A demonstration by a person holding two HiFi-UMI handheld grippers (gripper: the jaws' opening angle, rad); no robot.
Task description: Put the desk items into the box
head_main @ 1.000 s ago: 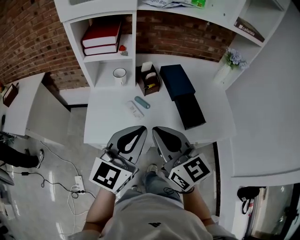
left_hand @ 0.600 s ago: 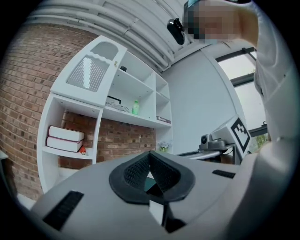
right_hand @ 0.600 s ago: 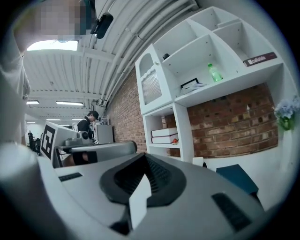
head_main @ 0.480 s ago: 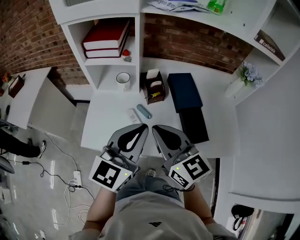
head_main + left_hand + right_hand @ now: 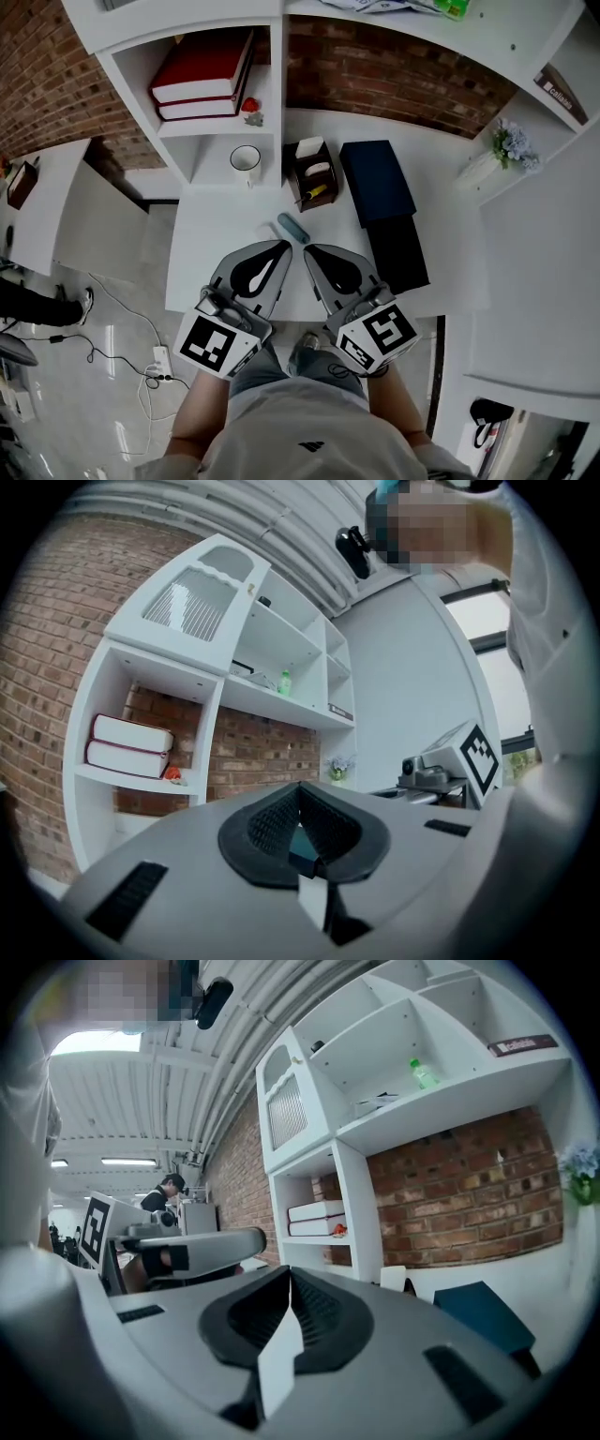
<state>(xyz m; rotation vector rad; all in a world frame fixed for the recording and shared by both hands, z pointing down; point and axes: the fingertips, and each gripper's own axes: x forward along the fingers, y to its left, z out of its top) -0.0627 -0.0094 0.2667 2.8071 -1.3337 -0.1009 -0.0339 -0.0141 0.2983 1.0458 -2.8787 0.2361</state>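
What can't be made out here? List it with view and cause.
- Head view: the left gripper and right gripper cover the near middle of the desk; anything beneath is hidden.
- Head view: what the organizer holds is too small to name.
- Head view: the print on the brown book is too small to read.
- Left gripper view: that gripper's own body blocks the desk.

Head view steeply down on desk [image 5: 225, 246], gripper views level, sharing shelves [image 5: 212, 726]
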